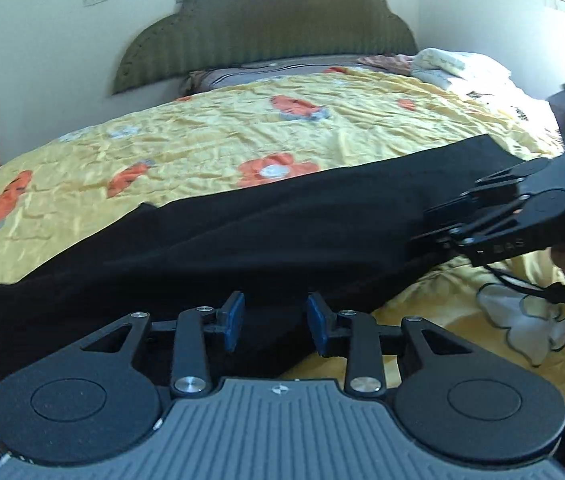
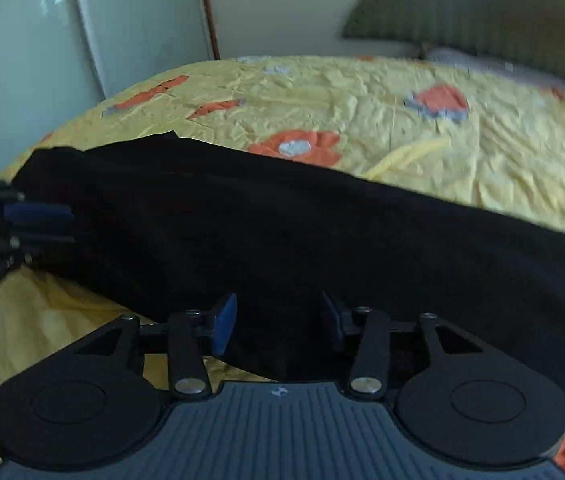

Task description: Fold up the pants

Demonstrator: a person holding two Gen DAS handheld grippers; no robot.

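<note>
Black pants [image 1: 266, 232] lie stretched across a yellow floral bedspread [image 1: 202, 136], along the near edge of the bed. My left gripper [image 1: 276, 324] is open, its blue pads on either side of the pants' near edge. My right gripper [image 2: 278, 326] is open too, over the near edge of the pants [image 2: 282, 232] further to the right. The right gripper also shows in the left wrist view [image 1: 438, 224], low over the cloth. The left gripper shows at the left edge of the right wrist view [image 2: 42, 228].
A green scalloped headboard [image 1: 266, 32] stands against the far wall. Folded white and patterned bedding [image 1: 446, 62] lies at the bed's far right corner. A pale wardrobe [image 2: 62, 40] stands beyond the bed's left side. A white flower print [image 1: 522, 316] marks the bedspread's near hanging edge.
</note>
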